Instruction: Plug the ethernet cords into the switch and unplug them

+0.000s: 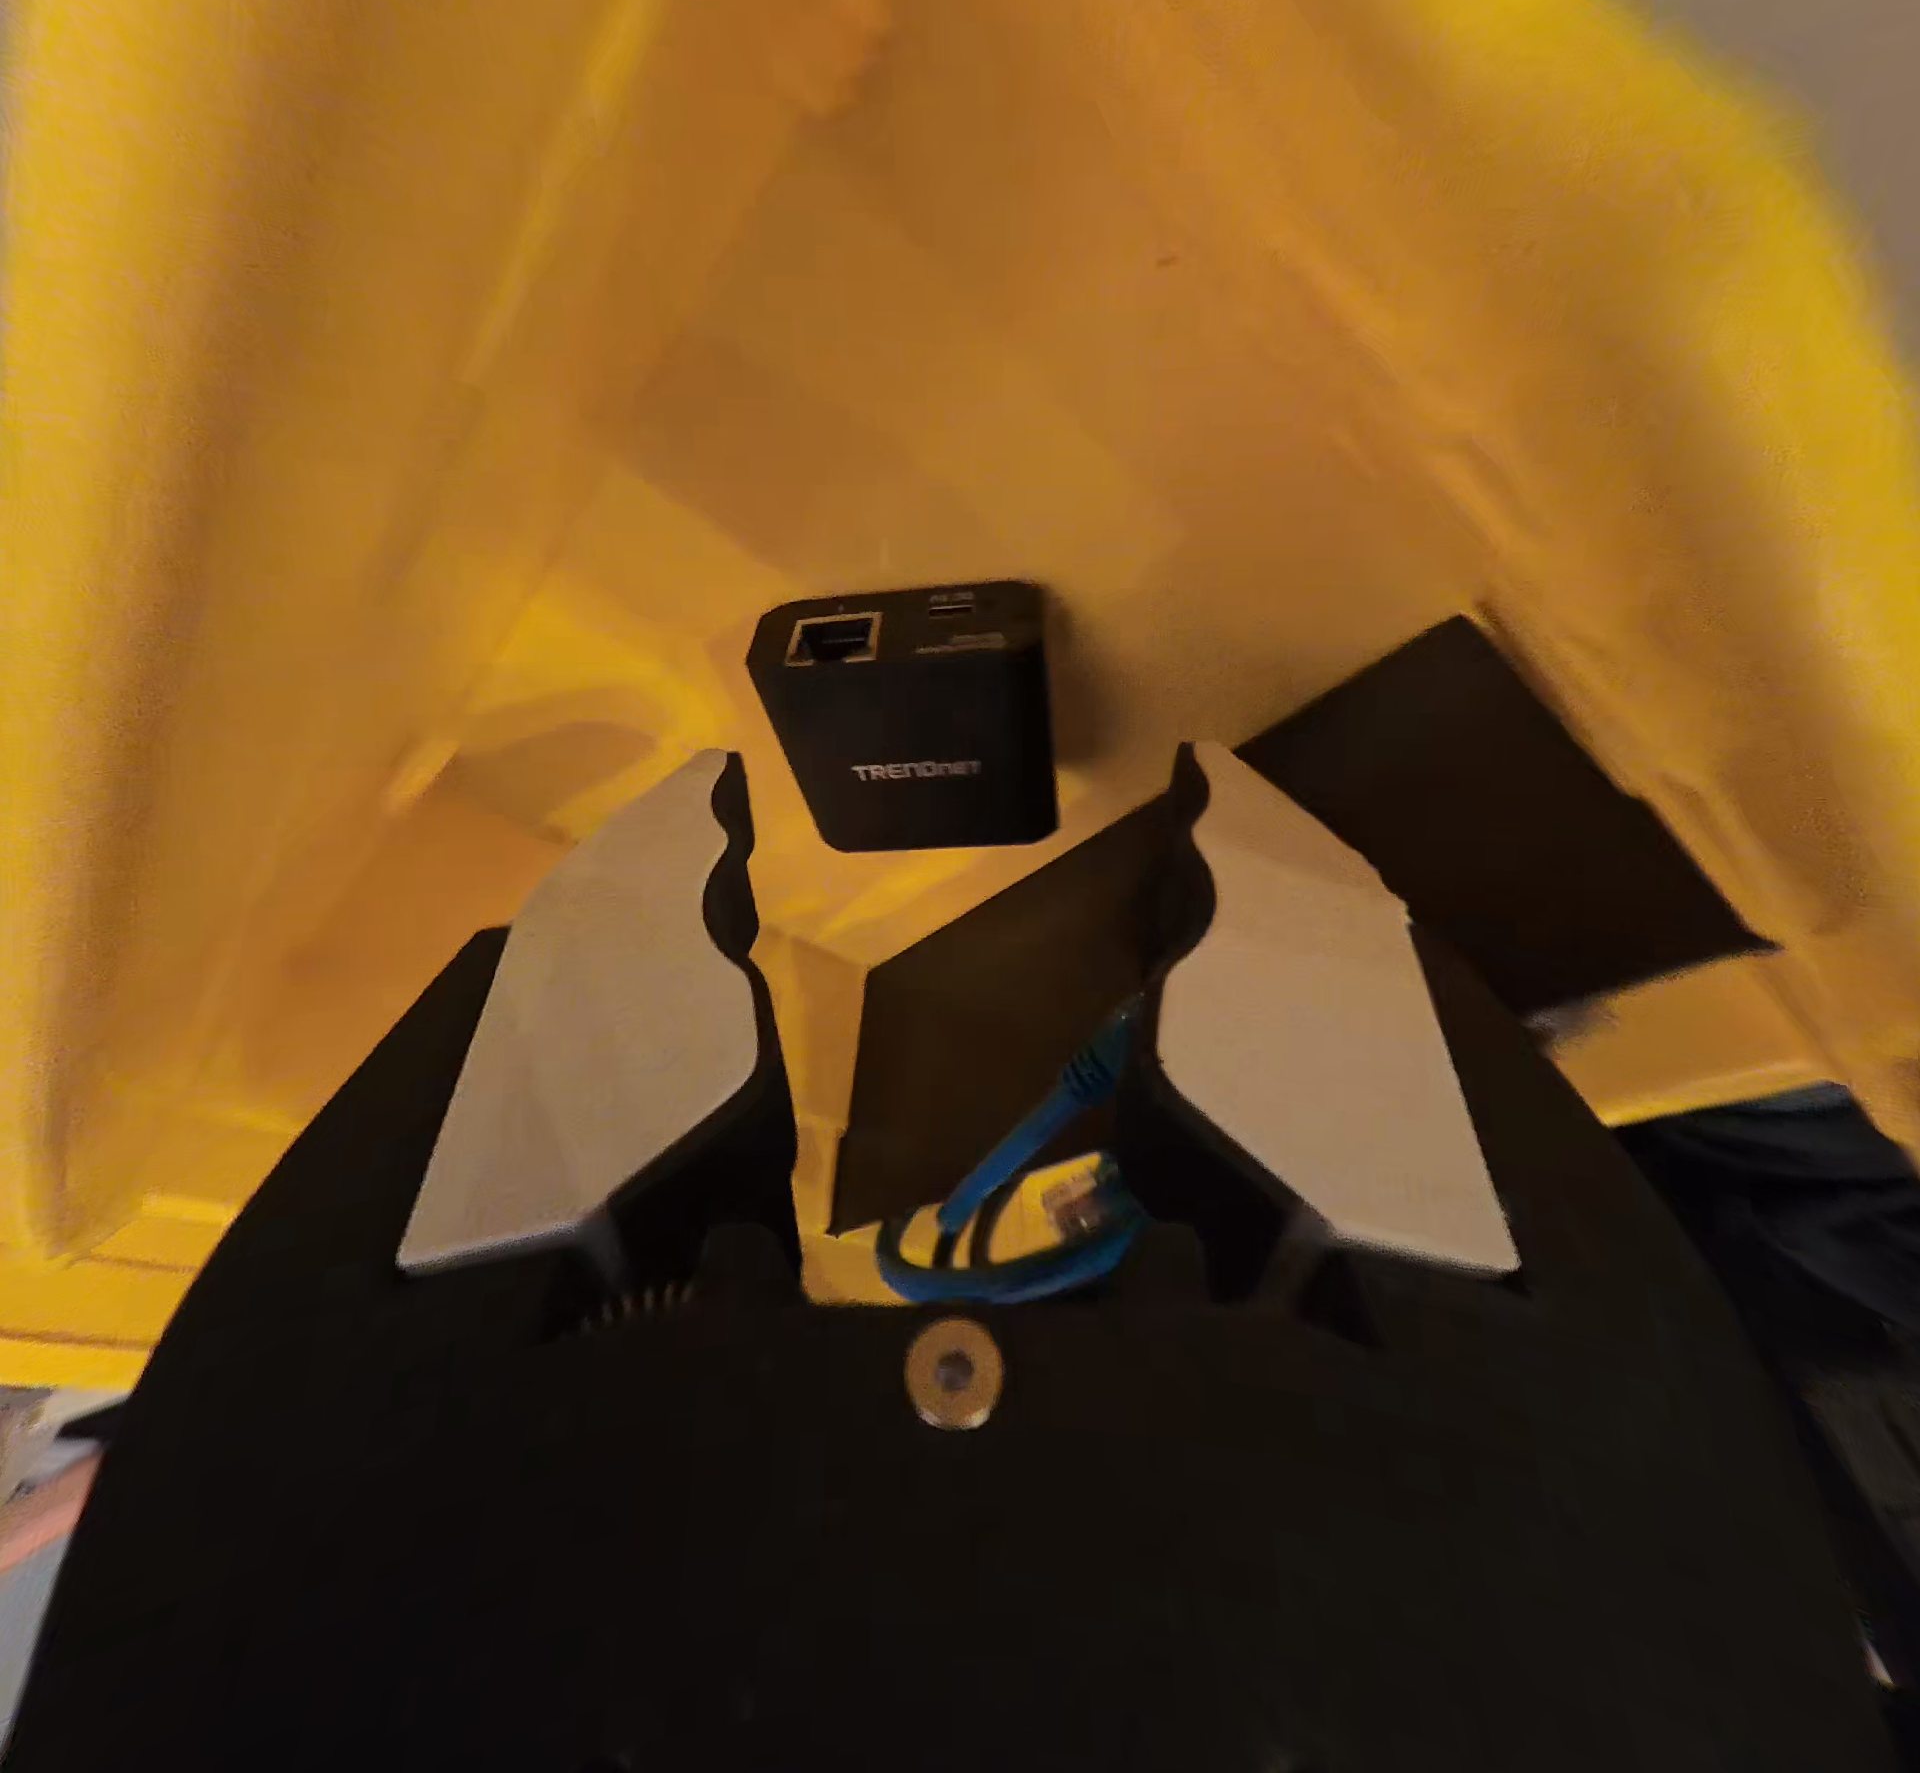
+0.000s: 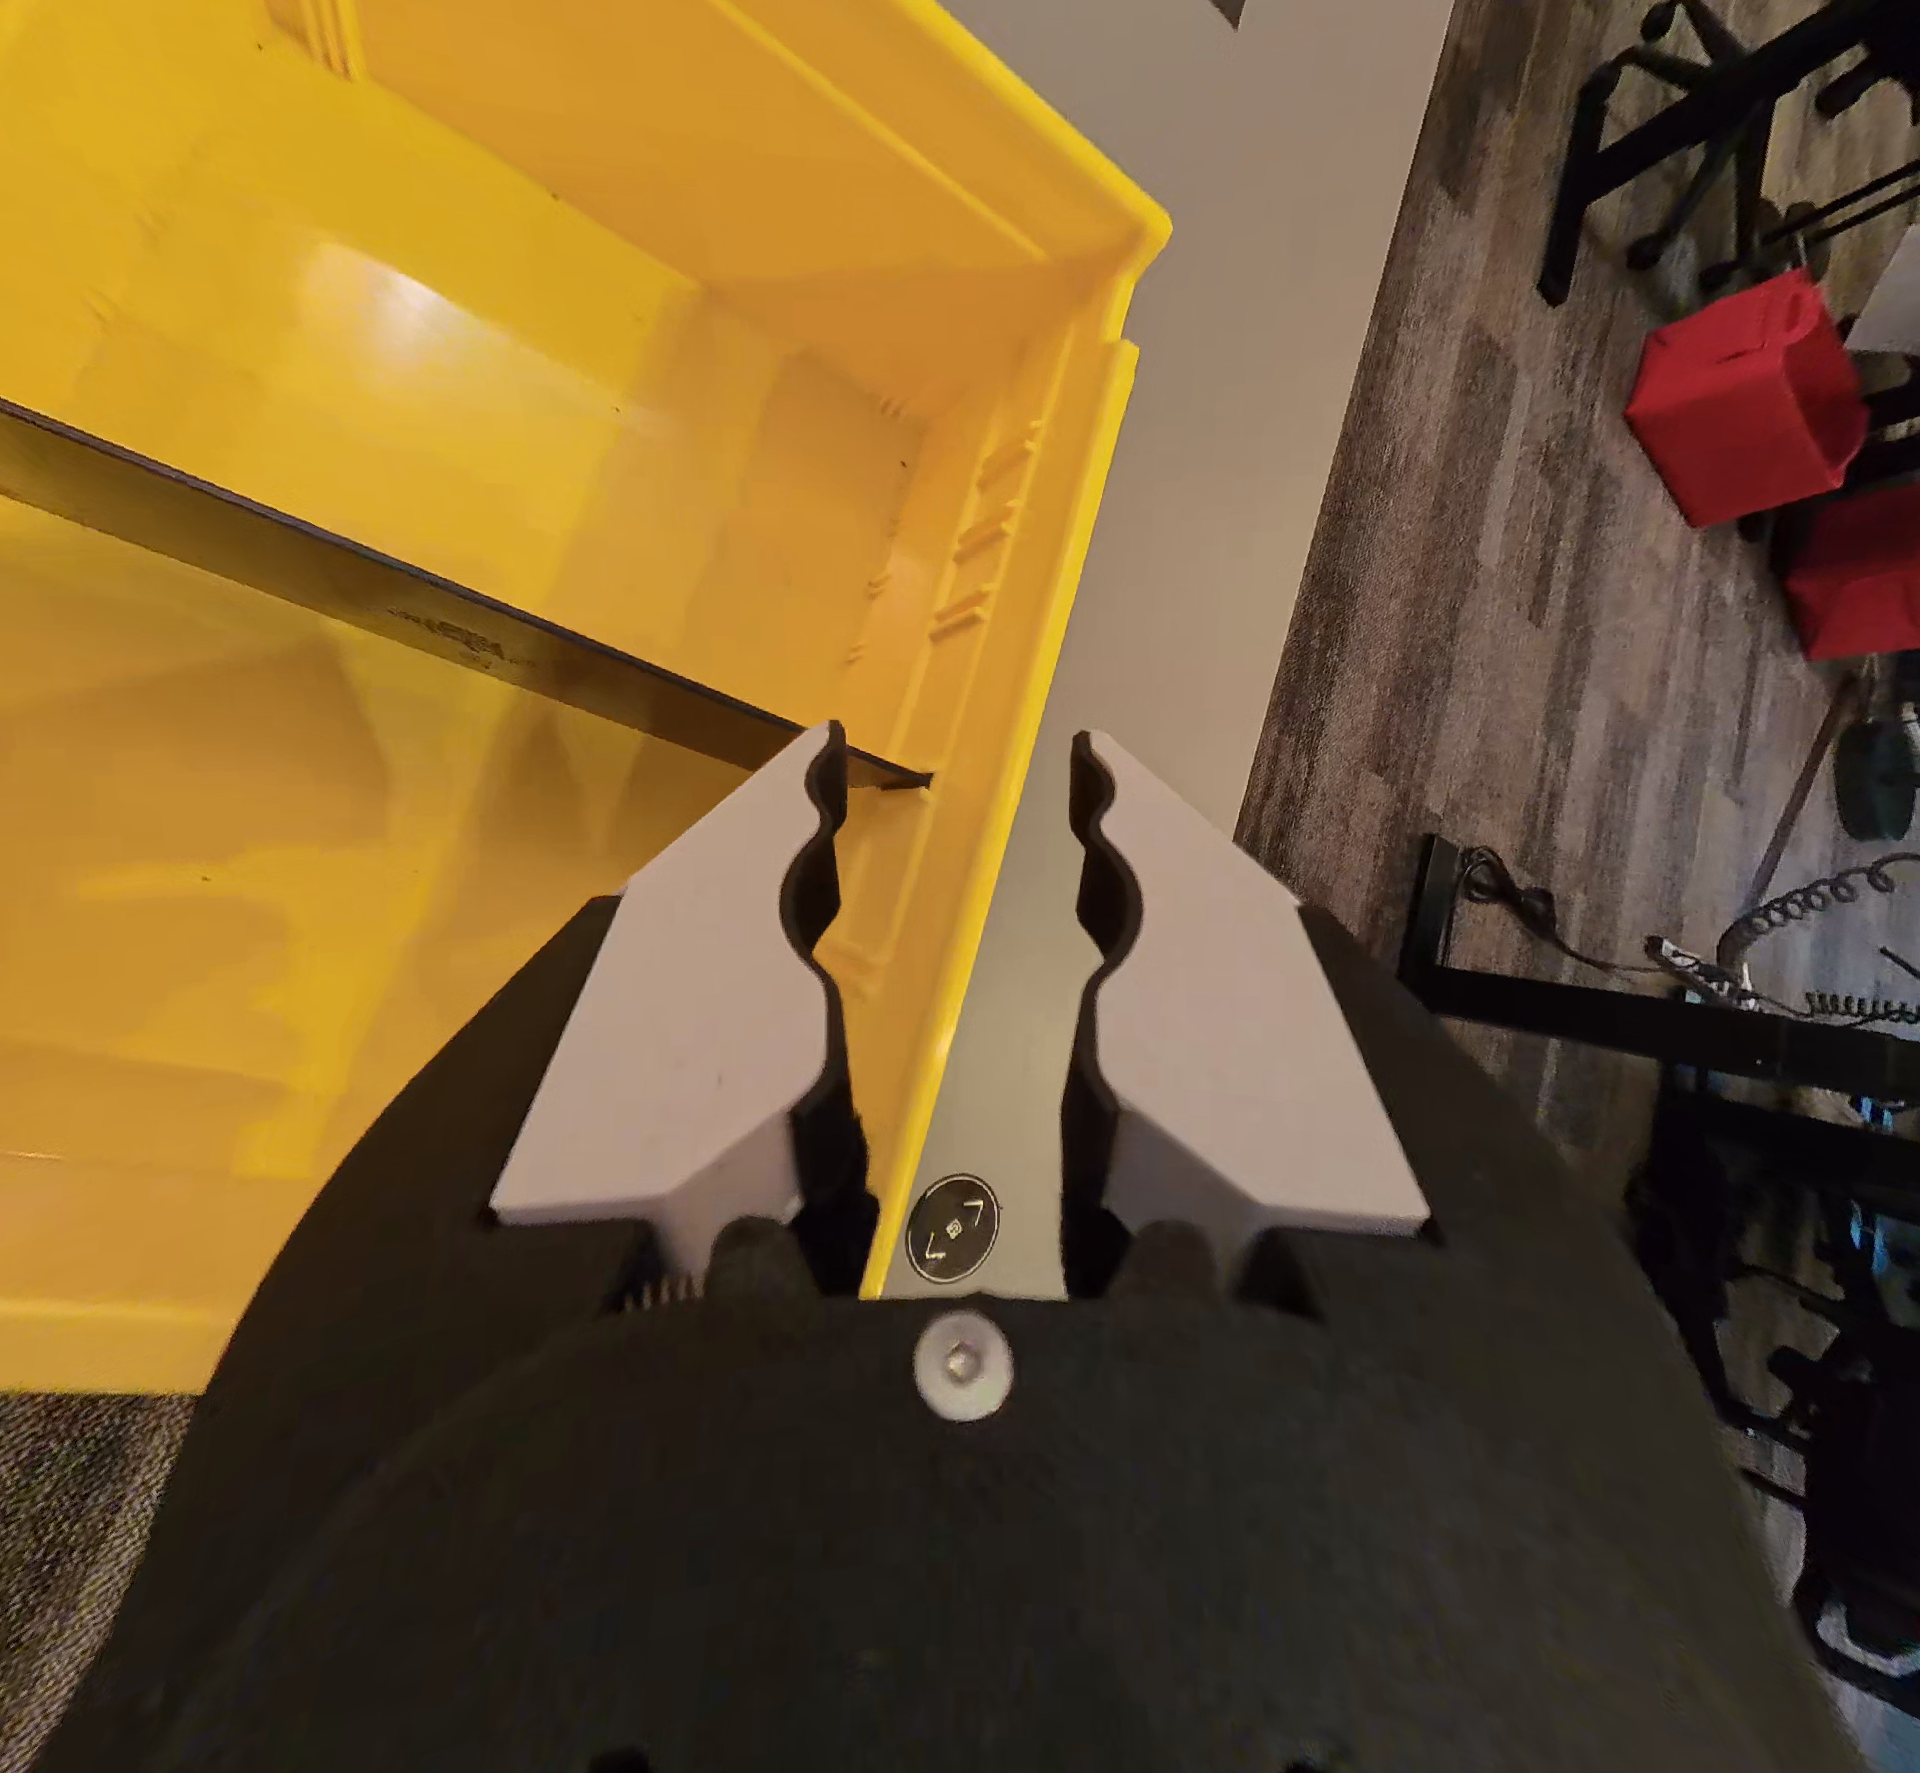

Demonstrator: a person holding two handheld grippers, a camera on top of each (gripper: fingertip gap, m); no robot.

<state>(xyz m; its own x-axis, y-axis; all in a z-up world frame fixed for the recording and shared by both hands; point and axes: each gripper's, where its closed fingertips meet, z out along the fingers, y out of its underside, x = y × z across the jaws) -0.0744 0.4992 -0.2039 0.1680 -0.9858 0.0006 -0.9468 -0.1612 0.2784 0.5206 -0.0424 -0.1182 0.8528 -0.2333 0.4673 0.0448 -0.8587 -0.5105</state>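
Only left view shows switch (image 1: 902,721).

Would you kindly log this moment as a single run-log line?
left gripper: open, empty | right gripper: open, empty, over yellow bin edge | switch: port empty | blue ethernet cord: unplugged, loose in bin

Grey table (image 2: 1195,435); wood-look floor (image 2: 1507,580)

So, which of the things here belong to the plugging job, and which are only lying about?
For the job:
- black switch, its port empty
- blue ethernet cord, unplugged
- left tool, open
- right tool, open

Just around:
- yellow bin
- black divider
- red boxes on the floor
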